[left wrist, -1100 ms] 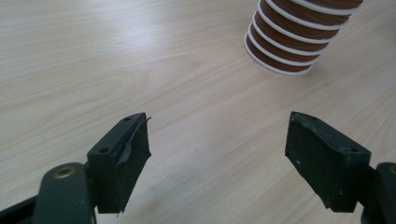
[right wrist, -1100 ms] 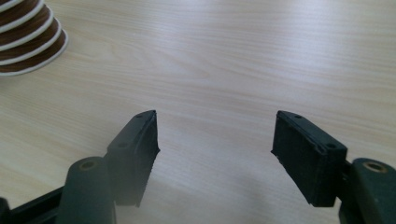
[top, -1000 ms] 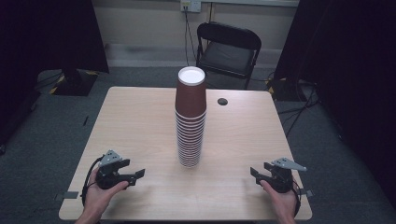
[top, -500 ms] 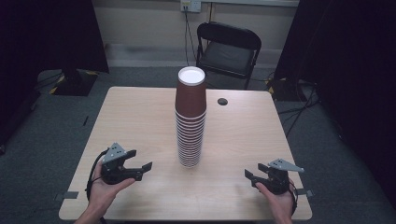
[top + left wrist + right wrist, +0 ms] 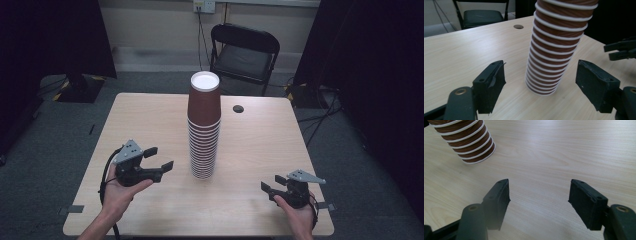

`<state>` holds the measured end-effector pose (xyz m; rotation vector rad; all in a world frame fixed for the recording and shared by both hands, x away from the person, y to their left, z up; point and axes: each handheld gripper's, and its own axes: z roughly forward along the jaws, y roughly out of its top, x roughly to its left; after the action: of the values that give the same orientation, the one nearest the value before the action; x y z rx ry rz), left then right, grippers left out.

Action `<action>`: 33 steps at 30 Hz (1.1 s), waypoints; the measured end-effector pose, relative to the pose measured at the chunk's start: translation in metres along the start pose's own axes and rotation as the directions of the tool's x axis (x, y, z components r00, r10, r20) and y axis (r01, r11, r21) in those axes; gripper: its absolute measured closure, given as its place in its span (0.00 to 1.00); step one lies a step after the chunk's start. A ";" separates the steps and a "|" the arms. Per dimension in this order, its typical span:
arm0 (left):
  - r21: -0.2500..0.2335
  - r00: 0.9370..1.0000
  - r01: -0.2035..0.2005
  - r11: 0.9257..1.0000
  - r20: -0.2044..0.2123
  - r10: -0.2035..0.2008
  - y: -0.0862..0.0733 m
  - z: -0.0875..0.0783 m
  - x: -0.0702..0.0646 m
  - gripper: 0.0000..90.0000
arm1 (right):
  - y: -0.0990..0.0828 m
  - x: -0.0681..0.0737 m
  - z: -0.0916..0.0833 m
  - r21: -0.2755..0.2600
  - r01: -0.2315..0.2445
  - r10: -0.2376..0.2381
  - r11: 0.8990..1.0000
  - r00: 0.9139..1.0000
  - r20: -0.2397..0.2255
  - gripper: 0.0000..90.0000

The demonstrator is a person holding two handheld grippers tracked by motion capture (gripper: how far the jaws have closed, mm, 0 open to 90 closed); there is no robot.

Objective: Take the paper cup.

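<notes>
A tall stack of cups (image 5: 204,127) stands upright near the middle of the surface (image 5: 260,145), its long axis vertical. The cups are brown with white rims, nested mouth-down, so the white base of the top cup faces up. In the high view the stack looks to lean slightly (the top sits a little left of the bottom).

The left gripper (image 5: 159,158) is held above the surface to the left of the stack, near its lower part but not touching. Its jaws are spread wide and point at the stack; in the left gripper view the stack (image 5: 556,47) rises between the two jaws, farther off.

The right gripper (image 5: 268,190) sits low near the front right corner of the surface, well apart from the stack, jaws parted with nothing between them. In the right gripper view the stack's bottom (image 5: 466,140) shows at upper left.

A small dark disc (image 5: 238,108) lies on the surface behind the stack. A folding chair (image 5: 243,57) stands beyond the far edge.
</notes>
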<state>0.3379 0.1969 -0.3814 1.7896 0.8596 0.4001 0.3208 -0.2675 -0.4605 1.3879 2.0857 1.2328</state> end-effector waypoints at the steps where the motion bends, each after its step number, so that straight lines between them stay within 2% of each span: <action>1: -0.011 1.000 -0.018 1.000 -0.011 0.018 0.005 0.001 -0.003 0.26 | 0.000 0.000 0.000 0.008 -0.003 0.003 1.000 1.000 -0.007 0.36; 3: -0.011 1.000 -0.026 1.000 0.001 0.026 0.009 0.003 -0.005 0.27 | 0.000 0.000 0.001 0.007 -0.001 0.001 1.000 1.000 -0.007 0.36; 5: -0.026 0.998 -0.038 0.999 0.048 0.039 0.020 0.005 -0.009 0.28 | 0.000 0.001 0.001 0.007 0.003 -0.003 1.000 1.000 -0.008 0.36; 6: -0.026 0.998 -0.038 0.999 0.048 0.039 0.020 0.005 -0.009 0.29 | 0.000 0.001 0.001 0.007 0.003 -0.003 1.000 1.000 -0.008 0.36; 7: -0.019 0.994 -0.055 0.998 0.094 0.057 0.026 0.006 -0.010 0.29 | 0.001 0.001 0.001 0.007 0.004 -0.004 1.000 1.000 -0.003 0.36; 8: -0.009 0.992 -0.054 0.998 0.115 0.055 0.029 0.006 -0.012 0.29 | 0.001 0.001 0.001 0.004 0.003 -0.003 1.000 1.000 -0.004 0.36; 9: -0.019 0.992 -0.067 0.998 0.107 0.069 0.034 0.006 -0.015 0.24 | 0.001 0.001 0.000 -0.004 0.004 -0.004 1.000 1.000 0.000 0.36; 10: -0.019 0.992 -0.067 0.998 0.107 0.069 0.034 0.006 -0.015 0.23 | 0.001 0.001 0.000 -0.004 0.004 -0.004 1.000 1.000 0.000 0.36; 11: -0.034 0.990 -0.067 0.997 0.124 0.071 0.040 0.006 -0.016 0.23 | 0.001 0.001 0.000 0.003 0.001 -0.001 1.000 1.000 -0.003 0.36; 14: -0.032 0.991 -0.077 0.997 0.111 0.080 0.045 0.005 -0.017 0.22 | 0.000 0.001 0.001 0.004 0.001 -0.001 1.000 1.000 -0.006 0.36; 16: -0.030 0.990 -0.061 0.998 0.124 0.064 0.052 0.006 -0.017 0.17 | 0.000 0.001 0.001 0.003 0.001 -0.001 1.000 1.000 -0.004 0.36; 18: -0.045 0.988 -0.067 0.997 0.136 0.072 0.059 0.006 -0.017 0.18 | 0.000 0.001 0.001 0.007 0.001 -0.001 1.000 1.000 -0.003 0.35; 19: -0.062 0.986 -0.081 0.995 0.139 0.089 0.066 0.005 -0.019 0.18 | 0.000 0.000 0.002 0.007 -0.005 0.005 1.000 1.000 -0.009 0.35; 24: -0.104 0.985 -0.088 0.991 0.140 0.102 0.079 0.004 -0.024 0.17 | -0.001 0.000 0.004 0.010 -0.005 0.005 1.000 1.000 -0.008 0.34; 25: -0.115 0.981 -0.087 0.990 0.164 0.105 0.086 0.004 -0.023 0.17 | -0.001 0.000 0.004 0.010 -0.006 0.006 1.000 1.000 -0.006 0.34; 26: -0.115 0.981 -0.087 0.990 0.164 0.105 0.086 0.004 -0.023 0.17 | -0.001 0.000 0.004 0.010 -0.006 0.006 1.000 1.000 -0.006 0.34; 27: -0.130 0.979 -0.091 0.987 0.169 0.112 0.096 0.004 -0.025 0.17 | -0.001 0.000 0.003 0.009 -0.003 0.003 1.000 1.000 -0.003 0.34; 32: -0.136 0.976 -0.106 0.985 0.173 0.129 0.110 0.006 -0.027 0.18 | -0.001 0.000 0.003 0.004 0.001 -0.001 1.000 1.000 -0.001 0.34; 33: -0.138 0.978 -0.103 0.985 0.168 0.126 0.113 0.007 -0.028 0.18 | 0.000 0.000 0.003 0.005 0.000 0.000 1.000 1.000 -0.004 0.34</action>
<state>0.3640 0.1522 -0.2767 1.7305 0.5951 0.3573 0.3229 -0.2659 -0.4628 1.3886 2.0932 1.2321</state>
